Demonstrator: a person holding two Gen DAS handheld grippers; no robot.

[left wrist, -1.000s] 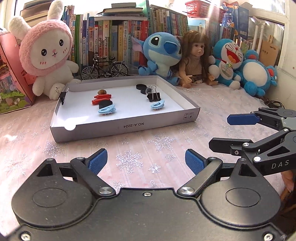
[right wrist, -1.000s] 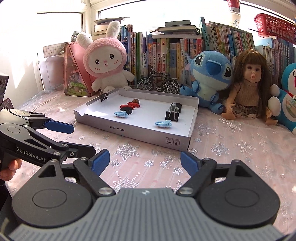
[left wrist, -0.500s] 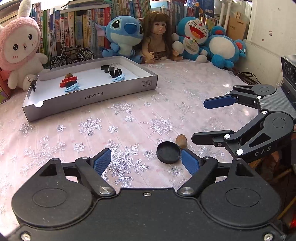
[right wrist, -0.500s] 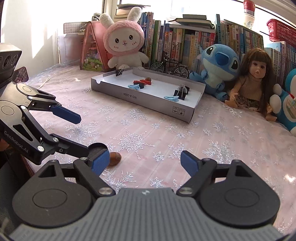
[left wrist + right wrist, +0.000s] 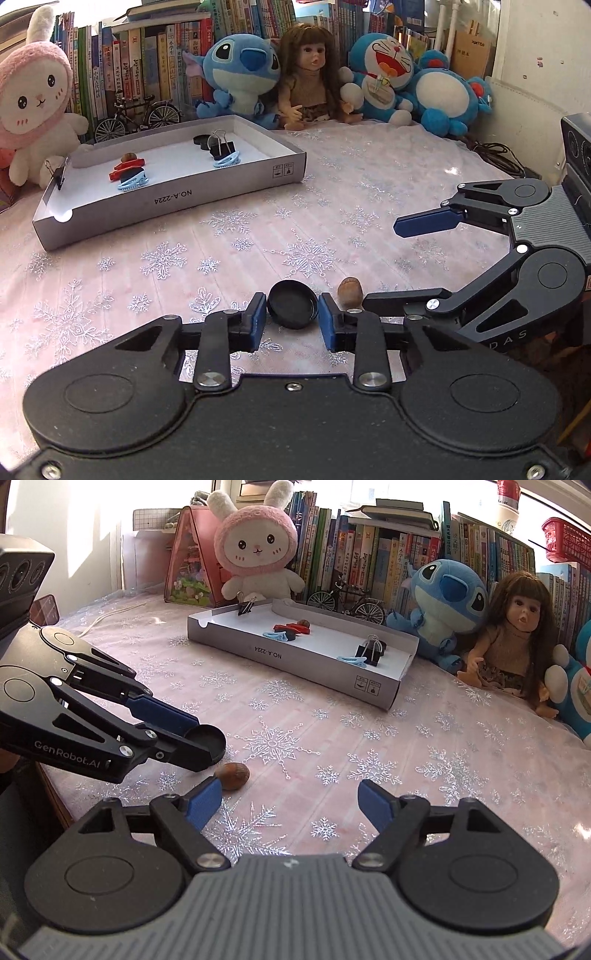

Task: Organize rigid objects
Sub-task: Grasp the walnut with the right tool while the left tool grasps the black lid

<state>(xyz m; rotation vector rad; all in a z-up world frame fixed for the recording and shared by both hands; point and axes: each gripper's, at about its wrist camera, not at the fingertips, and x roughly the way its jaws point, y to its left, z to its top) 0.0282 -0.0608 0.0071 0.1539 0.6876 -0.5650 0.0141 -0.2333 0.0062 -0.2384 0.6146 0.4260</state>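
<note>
A black round cap (image 5: 293, 308) lies on the snowflake tablecloth near the front edge. My left gripper (image 5: 291, 322) has a blue pad against each side of it, and its jaws are still closing. The right wrist view shows the same cap (image 5: 207, 743) between the left gripper's fingertips (image 5: 201, 740). A brown nut (image 5: 350, 291) lies just right of the cap. My right gripper (image 5: 290, 797) is open with nothing between its fingers. Its jaws are closing slightly, and the nut (image 5: 232, 775) lies just beyond its left fingertip. The right gripper (image 5: 410, 258) hovers to the right of the nut.
A grey box tray (image 5: 166, 199) with a white floor stands further back and holds blue clips, red clips, binder clips, black caps and a nut. Plush toys, a doll (image 5: 310, 77), a model bicycle and a row of books line the back. Cables lie at the far right.
Both views swung from the tray to the table's near part, where the cap and nut came into sight. The left jaws went from wide open to closed around the cap. The right jaws narrowed a little.
</note>
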